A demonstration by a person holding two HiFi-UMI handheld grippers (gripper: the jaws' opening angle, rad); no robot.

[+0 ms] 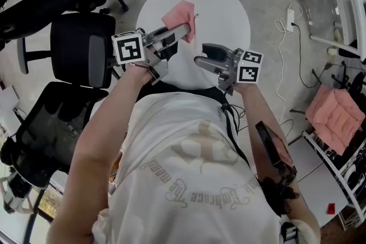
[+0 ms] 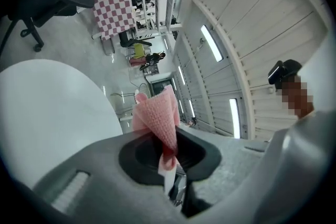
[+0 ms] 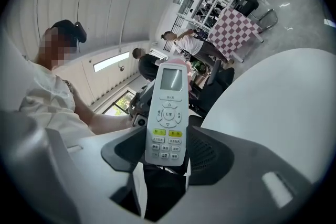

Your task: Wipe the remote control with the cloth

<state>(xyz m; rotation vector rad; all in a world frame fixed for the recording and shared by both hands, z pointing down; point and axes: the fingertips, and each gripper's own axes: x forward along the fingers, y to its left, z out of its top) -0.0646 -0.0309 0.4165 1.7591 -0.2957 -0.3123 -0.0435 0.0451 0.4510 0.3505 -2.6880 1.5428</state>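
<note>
While the left gripper [image 1: 182,31] pinched the pink cloth [image 1: 180,13] between nearly closed jaws, the fabric stood out past the jaw tips in a loose fold over the round white table [image 1: 229,14]. The right gripper [image 1: 201,58] held its jaws wide, clamped on the lower end of the white remote control [image 3: 168,118]. The remote's screen and buttons faced that gripper's camera, and its top end pointed away along the jaws. Both grippers hung above the table's near edge, close together but apart, their tips angled toward each other. White tabletop spread beyond them to the far rim. A black office chair [image 1: 80,48] stood just beside the table's left edge, near the left gripper's arm
</note>
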